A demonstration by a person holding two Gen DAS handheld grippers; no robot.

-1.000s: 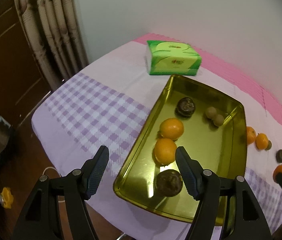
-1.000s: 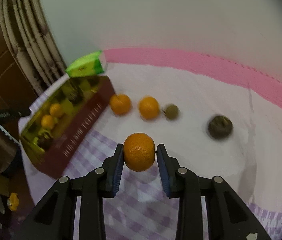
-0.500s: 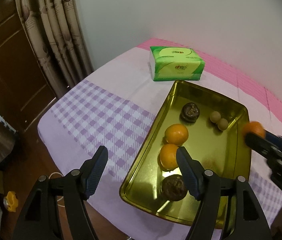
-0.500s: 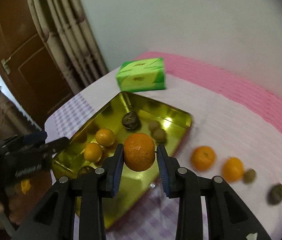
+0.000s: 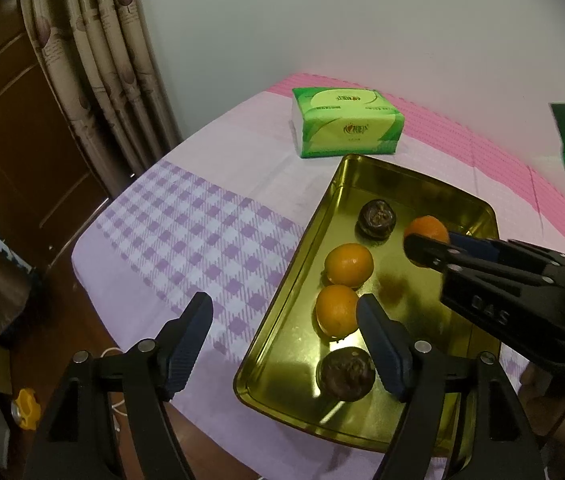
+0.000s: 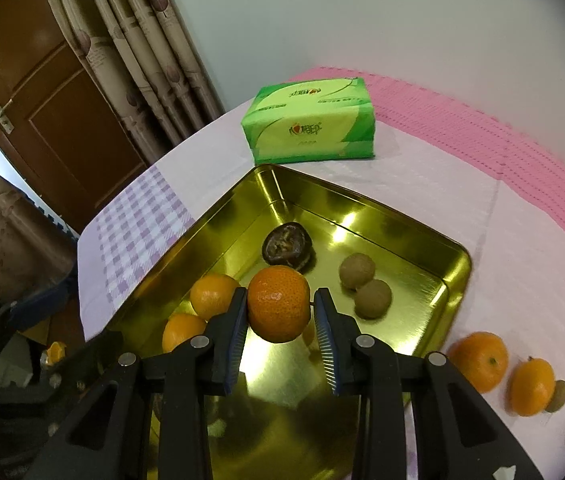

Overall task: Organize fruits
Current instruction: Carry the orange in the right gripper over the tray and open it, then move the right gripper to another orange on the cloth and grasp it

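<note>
— The right gripper [image 6: 280, 312] pinches a mandarin [image 6: 278, 309]; a second ago it was out over the desk, and now it hangs above the gold tray [image 6: 422, 236].

— And the left gripper [image 5: 282, 340]?

— Spread wide and holding nothing, near the tray's corner. Two mandarins [image 6: 479, 361] wait outside on the tablecloth [image 6: 462, 196], so release looks next.

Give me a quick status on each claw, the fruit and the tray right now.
Right claw: shut on held orange, above the tray.
Left claw: open, holding nothing.
Gold tray: upright on the table, partly filled.
Two oranges in tray: resting side by side.
Two oranges outside tray: on the cloth, not yet moved.
Tissue pack: lying flat behind the tray.
</note>
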